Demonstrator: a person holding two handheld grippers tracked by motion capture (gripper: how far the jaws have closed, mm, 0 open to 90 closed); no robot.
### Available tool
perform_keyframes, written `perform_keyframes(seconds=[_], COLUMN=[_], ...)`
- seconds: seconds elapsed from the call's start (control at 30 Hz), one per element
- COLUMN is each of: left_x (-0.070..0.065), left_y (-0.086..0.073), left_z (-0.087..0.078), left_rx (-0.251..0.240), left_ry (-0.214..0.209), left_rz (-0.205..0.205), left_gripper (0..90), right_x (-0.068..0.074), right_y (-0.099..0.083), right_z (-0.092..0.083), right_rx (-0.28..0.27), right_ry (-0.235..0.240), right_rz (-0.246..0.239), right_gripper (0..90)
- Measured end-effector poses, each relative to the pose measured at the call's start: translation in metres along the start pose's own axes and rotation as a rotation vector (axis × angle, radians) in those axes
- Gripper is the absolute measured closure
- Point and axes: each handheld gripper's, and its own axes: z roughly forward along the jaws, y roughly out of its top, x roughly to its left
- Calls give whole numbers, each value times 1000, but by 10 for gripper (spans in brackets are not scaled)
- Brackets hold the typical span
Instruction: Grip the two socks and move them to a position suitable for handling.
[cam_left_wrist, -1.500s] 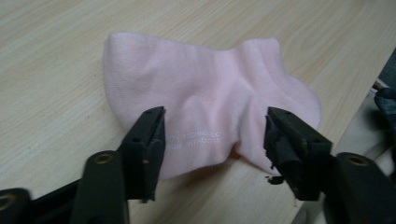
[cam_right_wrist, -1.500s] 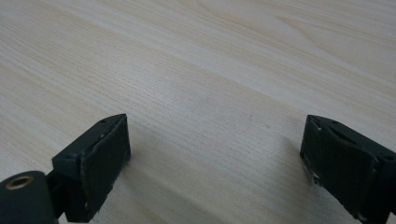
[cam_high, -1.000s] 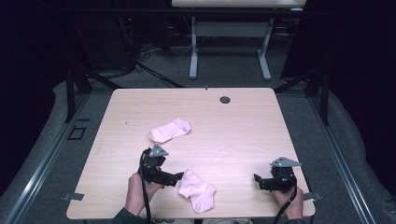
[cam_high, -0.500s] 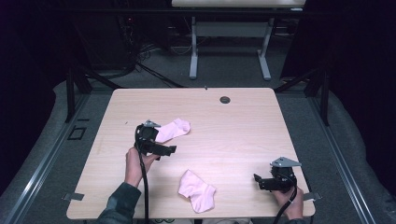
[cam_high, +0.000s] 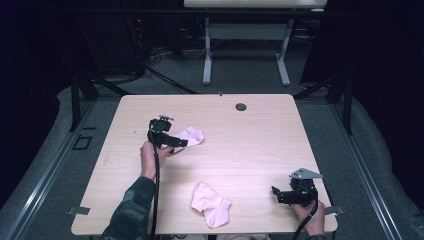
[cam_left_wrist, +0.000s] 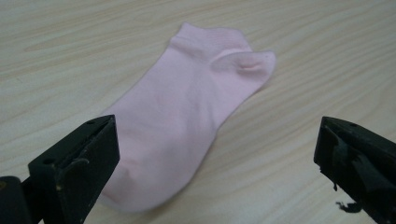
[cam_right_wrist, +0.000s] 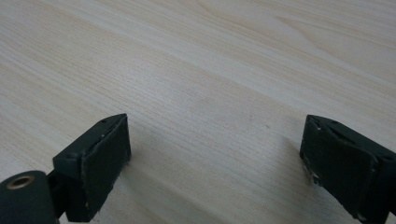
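Pink sock lying flat on bench at 12 o'clock of left tongs, released; right tongs released over bare wood.

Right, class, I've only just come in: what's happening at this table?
A person holds a gripper in each hand over a wooden table. The left gripper, jaws open, is at the far pink sock, not gripping it. The right gripper rests open near the table's front right. A second pink sock lies near the front edge.
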Motion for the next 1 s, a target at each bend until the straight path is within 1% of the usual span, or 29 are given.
perform_keyframes(seconds=[0.07,0.13,0.23,0.27,0.3,0.33,0.37,0.47,0.53,0.57,0.6,0.77,0.9,0.93,0.97,1.0], left_x=[2,3,4,4,4,3,3,3,4,4,5,7,7,7,7,7], left_y=[4,7,10,11,13,13,14,14,12,12,11,8,5,5,4,4], left_z=[6,13,22,25,28,30,33,41,45,47,49,55,54,54,53,53], left_rx=[5,28,35,32,34,37,36,54,72,79,81,108,94,86,87,86], left_ry=[20,14,30,37,44,49,62,83,94,96,97,110,137,144,149,161], left_rz=[2,-8,-19,-21,-19,-24,-21,-21,-24,-23,-26,-29,-14,-15,-11,-4], left_gripper=[11,18,36,49,83,83,143,163,210,236,236,362,438,481,481,505], right_x=[0,0,0,0,0,0,0,0,0,0,0,0,0,0,0,0], right_y=[0,0,0,0,0,0,0,0,0,0,0,0,0,0,0,0], right_z=[0,0,0,0,0,0,0,0,0,0,0,0,0,0,0,0], right_rx=[0,-1,4,3,0,0,3,0,-1,-1,-1,-1,-1,4,4,4], right_ry=[-1,0,0,0,0,0,0,0,-1,0,0,-1,-1,-1,-1,0], right_rz=[1,1,-4,-3,0,0,-4,0,1,0,0,1,1,-3,-3,-3], right_gripper=[80,81,81,81,81,81,81,81,81,81,81,81,82,82,82,83])
